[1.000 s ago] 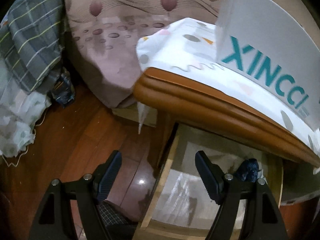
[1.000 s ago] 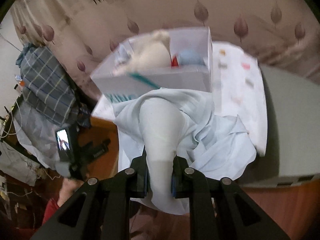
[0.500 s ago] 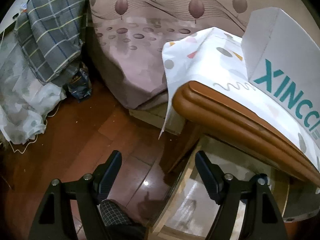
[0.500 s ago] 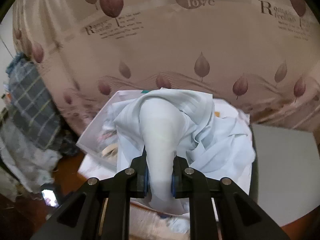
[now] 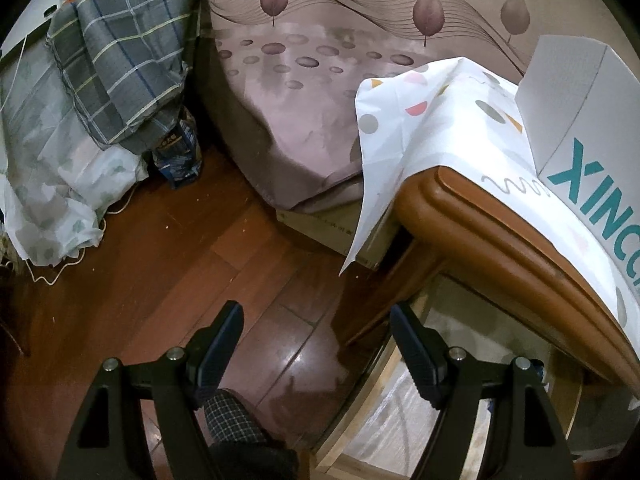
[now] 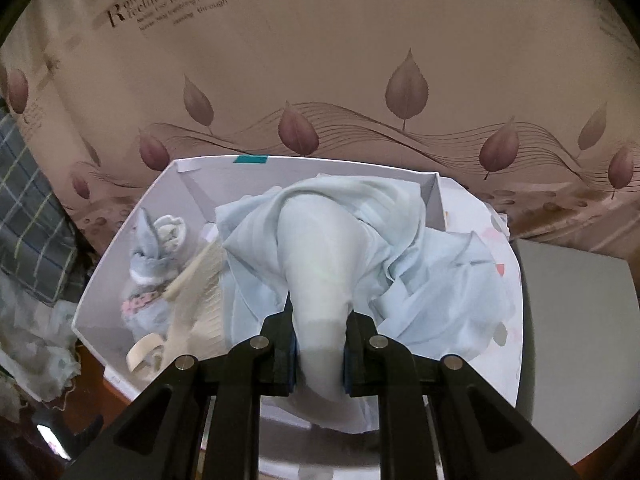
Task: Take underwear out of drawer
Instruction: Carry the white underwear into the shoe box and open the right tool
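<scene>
A leaf-patterned bedspread [image 6: 320,60] fills the upper frame of the right wrist view. Below it, at centre, stands a white box [image 6: 104,276] holding rolled socks [image 6: 160,248]. The pale blue underwear [image 6: 320,264] hangs over the box at mid-frame, clenched in the right gripper [image 6: 319,352]. In the left wrist view, the left gripper [image 5: 316,344] at bottom centre is spread and empty above the wooden floor [image 5: 160,260]; the open drawer [image 5: 420,420] is at lower right.
</scene>
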Demonstrator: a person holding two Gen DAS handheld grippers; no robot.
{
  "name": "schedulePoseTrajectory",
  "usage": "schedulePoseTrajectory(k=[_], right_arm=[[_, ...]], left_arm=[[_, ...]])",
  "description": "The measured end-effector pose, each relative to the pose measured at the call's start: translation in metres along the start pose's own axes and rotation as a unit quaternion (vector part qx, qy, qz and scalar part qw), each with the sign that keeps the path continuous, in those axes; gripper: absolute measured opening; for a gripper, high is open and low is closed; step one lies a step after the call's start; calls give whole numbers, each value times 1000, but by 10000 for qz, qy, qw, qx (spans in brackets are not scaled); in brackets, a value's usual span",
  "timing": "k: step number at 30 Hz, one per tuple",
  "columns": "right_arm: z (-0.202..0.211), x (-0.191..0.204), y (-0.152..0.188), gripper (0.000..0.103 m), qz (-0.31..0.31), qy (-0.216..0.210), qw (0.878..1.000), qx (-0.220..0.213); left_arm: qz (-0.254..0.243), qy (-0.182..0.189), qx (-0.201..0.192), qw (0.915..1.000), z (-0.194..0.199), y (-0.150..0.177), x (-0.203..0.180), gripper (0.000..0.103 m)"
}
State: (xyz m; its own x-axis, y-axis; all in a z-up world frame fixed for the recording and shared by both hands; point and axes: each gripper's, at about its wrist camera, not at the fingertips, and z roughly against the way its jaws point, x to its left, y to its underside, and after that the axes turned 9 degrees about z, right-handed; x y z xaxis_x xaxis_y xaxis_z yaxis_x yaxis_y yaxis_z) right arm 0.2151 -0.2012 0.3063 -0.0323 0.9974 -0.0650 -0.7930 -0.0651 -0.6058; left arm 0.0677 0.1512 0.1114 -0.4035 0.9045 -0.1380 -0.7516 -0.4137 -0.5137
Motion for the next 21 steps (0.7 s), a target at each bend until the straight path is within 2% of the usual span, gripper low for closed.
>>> schedulePoseTrajectory(k=[5, 11, 15, 17, 19, 21], right_arm=[[-15, -1, -7, 15, -19, 76, 9999, 73], [-39, 1, -10, 18, -39, -131, 9995, 291], [-46, 8, -5, 28, 51, -191, 9990, 404], [-42, 12, -4, 36, 121, -181, 9992, 344], [-36, 14, -3, 51, 97, -125, 9995, 256], [-30, 16, -4, 57, 126, -91, 9997, 169]], left_arm=[[11, -15, -12, 10000, 1, -1, 0, 78], [-15, -22, 11, 10000, 1, -1, 1, 78], [-15, -8, 36, 10000, 0, -1, 1, 78], [-5, -12, 44, 10000, 0, -1, 1, 78], [-17, -6, 57, 10000, 0, -1, 1, 78], [-26, -20, 67, 10000, 0, -1, 1, 78]])
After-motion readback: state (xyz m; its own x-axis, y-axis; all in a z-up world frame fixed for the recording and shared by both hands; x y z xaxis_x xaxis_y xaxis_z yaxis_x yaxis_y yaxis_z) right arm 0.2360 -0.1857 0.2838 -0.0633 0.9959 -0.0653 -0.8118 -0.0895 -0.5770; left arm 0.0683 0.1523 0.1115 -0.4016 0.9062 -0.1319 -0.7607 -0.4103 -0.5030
